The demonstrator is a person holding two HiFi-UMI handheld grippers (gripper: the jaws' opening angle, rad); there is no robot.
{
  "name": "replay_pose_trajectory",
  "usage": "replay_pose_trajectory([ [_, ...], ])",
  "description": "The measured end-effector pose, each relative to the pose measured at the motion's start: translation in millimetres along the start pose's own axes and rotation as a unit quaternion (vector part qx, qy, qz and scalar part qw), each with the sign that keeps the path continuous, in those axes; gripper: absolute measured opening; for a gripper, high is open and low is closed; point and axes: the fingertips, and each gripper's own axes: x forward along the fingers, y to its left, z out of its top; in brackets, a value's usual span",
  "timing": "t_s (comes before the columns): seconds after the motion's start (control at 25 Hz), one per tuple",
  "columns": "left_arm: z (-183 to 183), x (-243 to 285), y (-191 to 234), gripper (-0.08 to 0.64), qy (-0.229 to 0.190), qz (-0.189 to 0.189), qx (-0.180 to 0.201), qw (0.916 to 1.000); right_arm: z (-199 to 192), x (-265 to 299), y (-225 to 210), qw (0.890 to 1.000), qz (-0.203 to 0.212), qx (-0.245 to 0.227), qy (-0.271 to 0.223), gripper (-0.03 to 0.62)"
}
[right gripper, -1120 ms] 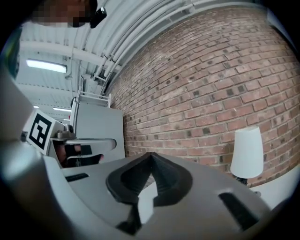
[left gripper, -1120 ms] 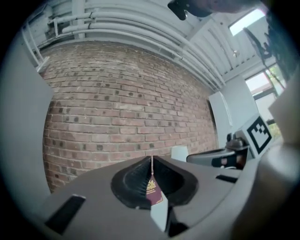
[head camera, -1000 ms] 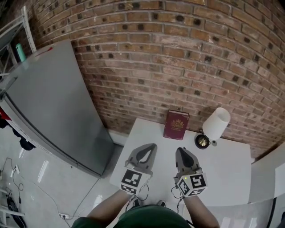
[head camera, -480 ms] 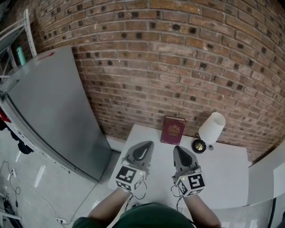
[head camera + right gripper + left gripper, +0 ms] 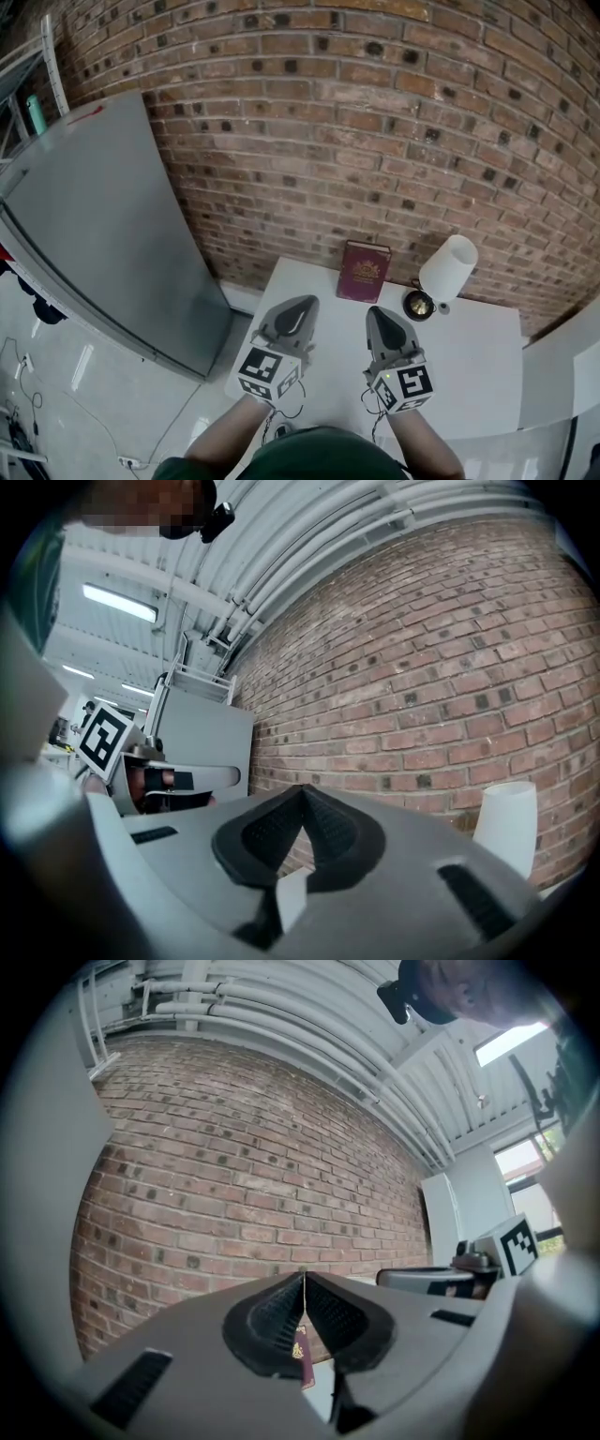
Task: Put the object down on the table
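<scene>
A dark red book [image 5: 365,272] with a gold emblem leans upright against the brick wall at the back of the white table [image 5: 469,356]. My left gripper [image 5: 300,302] hovers over the table's near left part, shut and empty; in the left gripper view its tips [image 5: 303,1279] meet, and a sliver of the book [image 5: 301,1352] shows through the gap below them. My right gripper [image 5: 380,314] hovers beside it, also shut with nothing held, its tips [image 5: 302,789] touching. Both point toward the wall, short of the book.
A white lamp shade [image 5: 449,268] [image 5: 504,825] on a dark round base [image 5: 422,304] stands to the right of the book. A tall grey cabinet [image 5: 94,225] stands left of the table. The brick wall [image 5: 375,122] closes the back.
The view has risen slightly, so table and book sit lower in the picture. Both grippers stay side by side over the table's near part, jaws closed throughout.
</scene>
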Motion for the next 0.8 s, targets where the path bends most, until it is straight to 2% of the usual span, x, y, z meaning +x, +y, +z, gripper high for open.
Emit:
replay_pose_trajectory([
  [0.28, -13.9, 2.7, 6.2, 0.011, 0.015, 0.003, -0.006, 0.9999, -8.2, 4.4, -4.1, 1.0, -0.001, 0.01, 0.006, 0.002],
  [0.8, -13.9, 9.0, 7.3, 0.011, 0.015, -0.001, -0.006, 0.9999, -12.6, 10.9, -5.3, 1.0, 0.007, 0.017, 0.006, 0.002],
])
